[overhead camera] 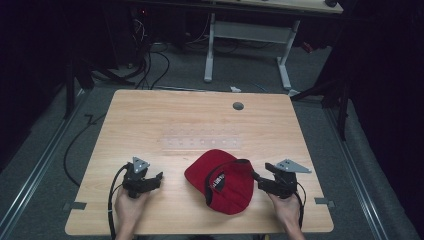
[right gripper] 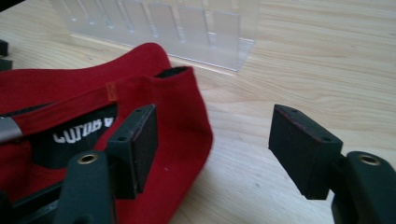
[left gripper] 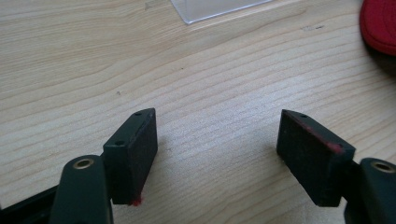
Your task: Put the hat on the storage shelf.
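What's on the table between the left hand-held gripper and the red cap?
Nothing: the high view shows only bare wooden table between the left hand-held gripper and the red cap.

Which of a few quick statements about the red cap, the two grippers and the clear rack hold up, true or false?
1. The red cap lies upside down, its inside showing. True.
2. The left gripper grips the cap. False: its jaws stand open over bare table.
3. The right gripper is open beside the cap's edge. True.
4. The clear plastic rack sits on top of the cap. False: it lies on the table beyond the cap.
5. The cap is blue. False: it is red.
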Available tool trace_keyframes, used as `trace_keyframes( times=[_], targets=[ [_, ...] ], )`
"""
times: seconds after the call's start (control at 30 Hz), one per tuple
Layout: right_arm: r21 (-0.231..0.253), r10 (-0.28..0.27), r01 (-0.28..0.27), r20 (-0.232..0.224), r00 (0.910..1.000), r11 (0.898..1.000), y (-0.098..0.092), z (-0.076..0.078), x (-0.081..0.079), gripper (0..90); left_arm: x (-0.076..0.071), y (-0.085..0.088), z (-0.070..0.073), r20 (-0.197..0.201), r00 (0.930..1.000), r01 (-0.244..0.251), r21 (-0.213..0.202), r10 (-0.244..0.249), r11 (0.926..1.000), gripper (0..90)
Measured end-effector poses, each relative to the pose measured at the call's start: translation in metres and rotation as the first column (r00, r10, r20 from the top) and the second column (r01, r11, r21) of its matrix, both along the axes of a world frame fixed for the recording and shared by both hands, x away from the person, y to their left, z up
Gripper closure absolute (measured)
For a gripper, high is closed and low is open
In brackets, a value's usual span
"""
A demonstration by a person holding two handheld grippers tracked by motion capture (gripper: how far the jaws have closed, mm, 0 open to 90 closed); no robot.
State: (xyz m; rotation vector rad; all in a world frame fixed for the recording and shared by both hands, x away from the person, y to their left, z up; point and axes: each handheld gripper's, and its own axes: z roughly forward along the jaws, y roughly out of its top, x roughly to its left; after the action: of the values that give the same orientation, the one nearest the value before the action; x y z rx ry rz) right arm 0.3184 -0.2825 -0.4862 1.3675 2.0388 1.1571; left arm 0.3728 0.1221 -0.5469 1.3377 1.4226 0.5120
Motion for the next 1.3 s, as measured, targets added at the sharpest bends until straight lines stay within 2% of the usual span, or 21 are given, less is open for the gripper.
trace_keyframes(
  times=[0.13, 0.47, 0.73, 1.1, 1.3],
  targets=[
    [0.006, 0.021, -0.021, -0.001, 0.9998, 1.000, 0.005, 0.000, 0.005, 31.3, 0.000, 0.000, 0.000, 0.000, 1.0000, 0.000, 0.000, 0.000, 1.0000, 29.4],
    [0.020, 0.074, -0.073, -0.066, 0.9950, 0.997, 0.025, -0.012, 0.028, 30.7, 0.000, 0.000, 0.000, -0.001, 1.0000, 0.000, -0.001, 0.000, 1.0000, 28.9],
    [0.037, 0.103, -0.100, -0.096, 0.9900, 0.994, 0.035, -0.019, 0.040, 31.2, 0.000, 0.000, 0.000, 0.000, 1.0000, 0.001, 0.000, -0.001, 1.0000, 28.6],
    [0.073, 0.143, -0.133, -0.152, 0.9780, 0.988, 0.045, -0.033, 0.053, 32.6, 0.000, 0.000, 0.000, 0.000, 1.0000, 0.001, 0.000, -0.001, 1.0000, 28.5],
    [0.093, 0.159, -0.144, -0.180, 0.9707, 0.985, 0.047, -0.038, 0.057, 38.4, 0.000, 0.000, 0.000, 0.000, 1.0000, 0.001, 0.000, -0.001, 1.0000, 28.5]
  ],
)
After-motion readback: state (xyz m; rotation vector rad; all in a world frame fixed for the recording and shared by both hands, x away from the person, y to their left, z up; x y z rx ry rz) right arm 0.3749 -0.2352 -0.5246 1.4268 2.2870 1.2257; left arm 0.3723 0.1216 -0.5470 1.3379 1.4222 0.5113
